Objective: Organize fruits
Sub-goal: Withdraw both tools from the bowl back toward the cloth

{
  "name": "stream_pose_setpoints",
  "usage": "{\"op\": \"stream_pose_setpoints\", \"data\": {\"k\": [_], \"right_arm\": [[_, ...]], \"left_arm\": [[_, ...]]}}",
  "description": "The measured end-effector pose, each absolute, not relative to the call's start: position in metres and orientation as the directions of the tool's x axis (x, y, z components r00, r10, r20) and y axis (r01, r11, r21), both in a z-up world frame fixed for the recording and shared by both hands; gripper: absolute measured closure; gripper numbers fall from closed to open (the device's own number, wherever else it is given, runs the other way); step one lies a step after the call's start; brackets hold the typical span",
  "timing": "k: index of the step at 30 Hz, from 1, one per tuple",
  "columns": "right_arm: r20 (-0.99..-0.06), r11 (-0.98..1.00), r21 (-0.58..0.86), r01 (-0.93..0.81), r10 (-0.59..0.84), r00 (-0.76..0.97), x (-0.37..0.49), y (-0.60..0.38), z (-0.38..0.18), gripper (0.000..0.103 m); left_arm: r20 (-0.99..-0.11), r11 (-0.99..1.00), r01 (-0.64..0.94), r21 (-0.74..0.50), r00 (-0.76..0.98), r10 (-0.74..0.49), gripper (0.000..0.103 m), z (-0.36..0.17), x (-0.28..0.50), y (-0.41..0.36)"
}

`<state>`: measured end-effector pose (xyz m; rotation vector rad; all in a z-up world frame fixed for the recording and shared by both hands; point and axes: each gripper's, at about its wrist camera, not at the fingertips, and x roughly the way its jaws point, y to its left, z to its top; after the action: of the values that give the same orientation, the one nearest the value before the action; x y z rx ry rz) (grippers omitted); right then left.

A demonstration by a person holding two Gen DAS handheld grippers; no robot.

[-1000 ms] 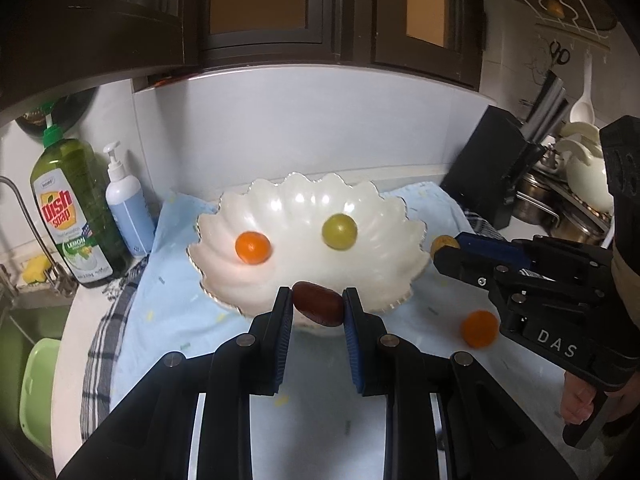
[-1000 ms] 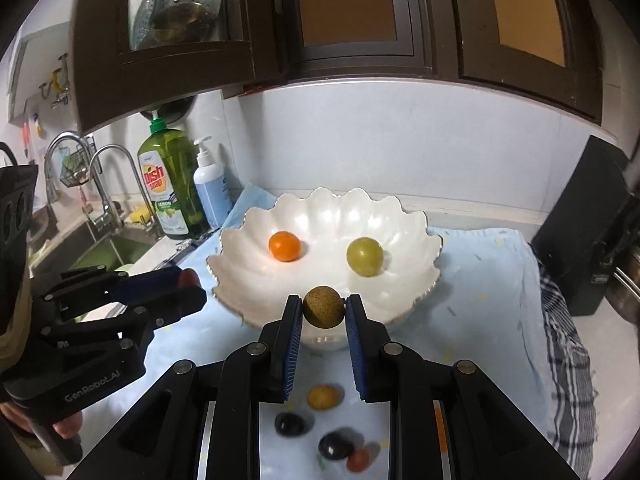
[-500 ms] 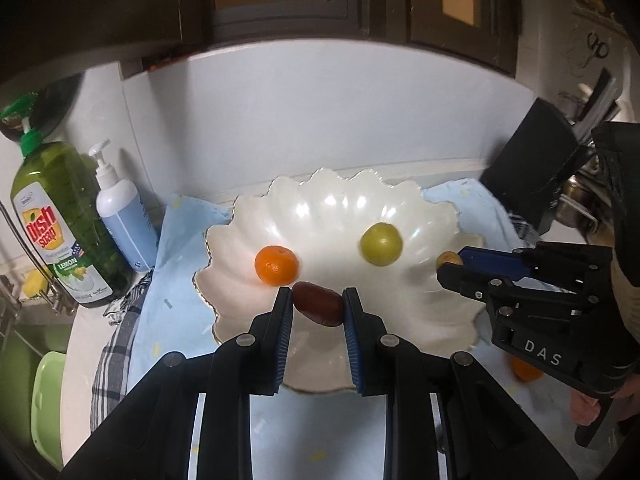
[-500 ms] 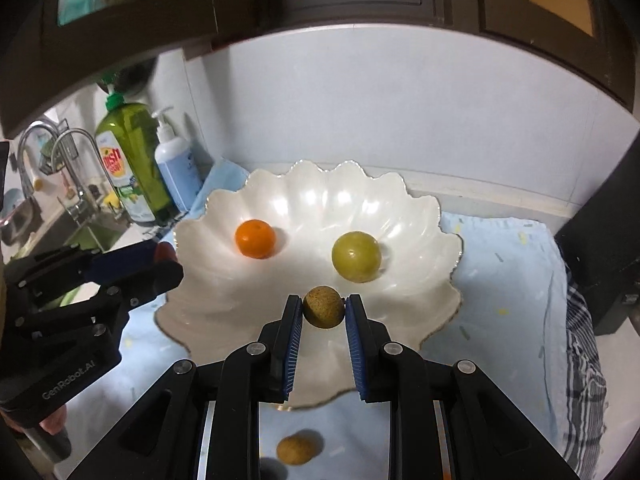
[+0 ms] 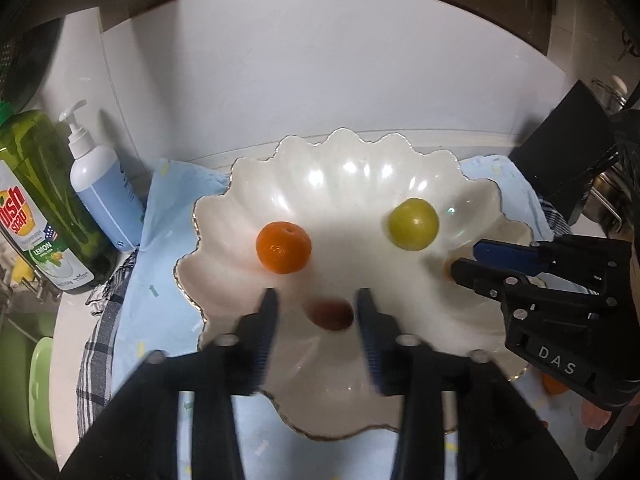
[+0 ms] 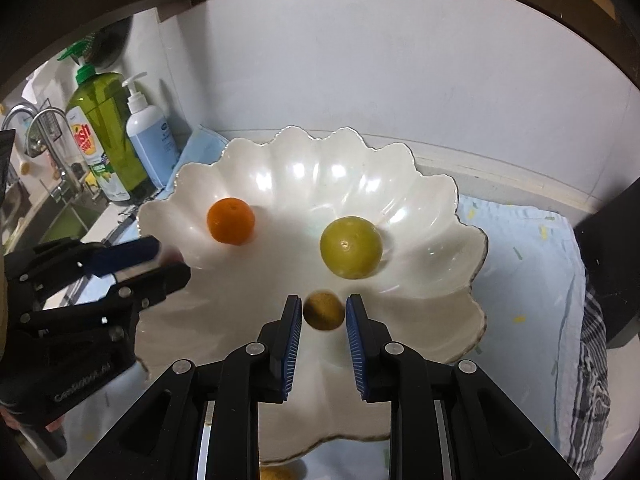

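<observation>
A white scalloped bowl (image 5: 352, 184) (image 6: 420, 200) sits on a light blue cloth and holds an orange fruit (image 5: 283, 247) (image 6: 231, 221) and a green fruit (image 5: 413, 224) (image 6: 350, 247). My left gripper (image 5: 316, 312) is open above the bowl; a dark red fruit (image 5: 333, 314) lies blurred between its fingers, free of both pads. My right gripper (image 6: 323, 312) is open over the bowl; a brown-yellow fruit (image 6: 323, 310) sits between its pads with gaps on both sides. Each gripper shows from the side in the other's view.
A green dish soap bottle (image 5: 36, 208) (image 6: 102, 140) and a white-blue pump bottle (image 5: 100, 184) (image 6: 148, 136) stand left of the bowl. A sink and tap (image 6: 44, 128) lie at far left. A black block (image 5: 576, 152) stands at right. Loose fruit (image 6: 276, 473) lies on the cloth (image 6: 528, 260) near the front.
Both grippers moved forward over the bowl and opened. The dark red fruit left the left pads and the brown-yellow fruit left the right pads; both look blurred as they drop.
</observation>
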<state>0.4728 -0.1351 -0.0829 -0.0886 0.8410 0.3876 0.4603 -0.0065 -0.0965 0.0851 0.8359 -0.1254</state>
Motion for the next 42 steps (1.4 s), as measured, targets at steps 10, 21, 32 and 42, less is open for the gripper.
{"op": "stream_pose_setpoints", "data": {"k": [10, 21, 32, 42], "right_arm": [[-0.695, 0.939, 0.055, -0.340, 0.281, 0.662, 0.456, -0.148, -0.065, 0.064], [-0.616, 0.939, 0.024, -0.343, 0.284, 0.735, 0.409, -0.166, -0.029, 0.064], [-0.518, 0.951, 0.014, -0.310, 0.272, 0.811, 0.356, -0.190, -0.003, 0.054], [-0.486, 0.951, 0.007, -0.308, 0.272, 0.831, 0.315, -0.204, 0.002, 0.054]], "left_arm": [[-0.722, 0.991, 0.115, 0.064, 0.691, -0.033, 0.035, -0.081, 0.448, -0.005], [-0.648, 0.995, 0.083, 0.057, 0.762, -0.027, 0.017, -0.040, 0.403, -0.010], [-0.563, 0.991, 0.102, 0.083, 0.826, -0.038, 0.011, -0.012, 0.345, -0.024], [-0.523, 0.987, 0.137, 0.082, 0.849, -0.074, 0.011, -0.001, 0.300, -0.036]]}}
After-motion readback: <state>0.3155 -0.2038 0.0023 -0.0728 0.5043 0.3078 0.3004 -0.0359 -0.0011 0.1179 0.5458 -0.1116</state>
